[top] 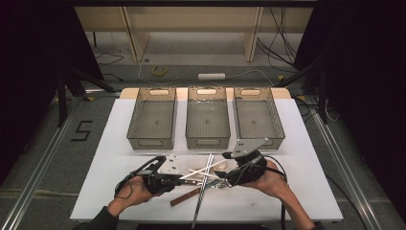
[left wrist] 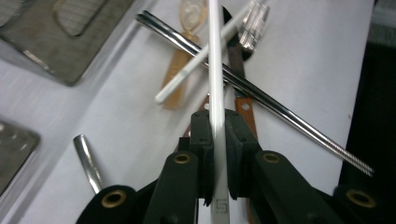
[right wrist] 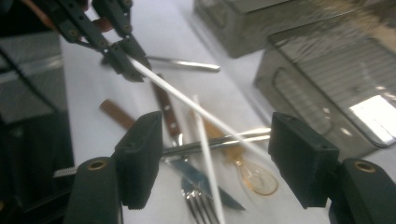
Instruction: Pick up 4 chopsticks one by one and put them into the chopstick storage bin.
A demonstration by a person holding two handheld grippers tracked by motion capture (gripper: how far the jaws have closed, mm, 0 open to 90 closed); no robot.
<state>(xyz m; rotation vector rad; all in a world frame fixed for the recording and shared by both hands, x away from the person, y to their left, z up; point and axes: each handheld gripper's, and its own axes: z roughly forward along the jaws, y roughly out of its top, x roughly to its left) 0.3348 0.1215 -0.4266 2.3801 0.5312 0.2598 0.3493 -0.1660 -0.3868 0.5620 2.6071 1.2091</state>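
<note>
Beside the glossy metal chopstick [left wrist: 261, 95]: a smooth white plastic chopstick [left wrist: 216, 70], a clear amber plastic spoon [right wrist: 254, 177], a wood-handled fork [left wrist: 245, 109].

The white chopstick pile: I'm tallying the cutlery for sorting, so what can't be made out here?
- Left gripper, shut on a white chopstick: its near end is cut off by the left gripper view's bottom edge.
- Fork: tines cut off by the right gripper view's bottom edge.
- High view: the overlapping pile is too small to count.

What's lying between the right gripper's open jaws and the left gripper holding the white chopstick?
In the right gripper view, the left gripper clamps a white chopstick. Between it and the right gripper lie a steel chopstick, a second white chopstick, a brown-handled knife.
</note>
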